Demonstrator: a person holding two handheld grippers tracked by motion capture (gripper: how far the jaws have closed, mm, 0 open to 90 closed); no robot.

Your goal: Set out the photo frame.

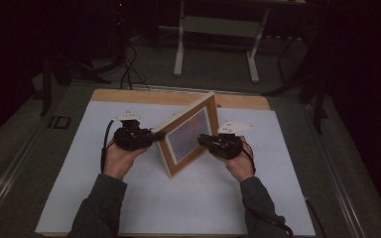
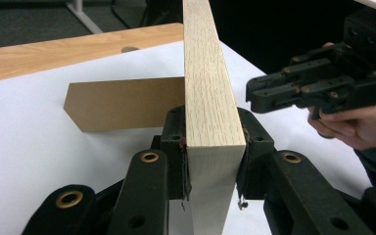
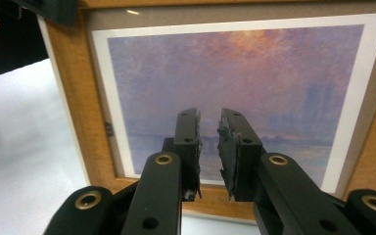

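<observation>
Frame (image 1: 188, 135) stood up on the desk (image 1: 129, 198), not yet released.
Its stand (image 2: 122, 104) is swung out behind; the left claw (image 2: 210, 161) clamps the frame's edge, while the right claw (image 3: 209, 147), nearly closed and empty, hovers before the picture.

No lettering to read anywhere here. The picture frame (image 1: 188, 134) carries a hazy purple and orange print (image 3: 230, 78) with no caption or signature legible, and the grippers bear no readable brand or number.
</observation>
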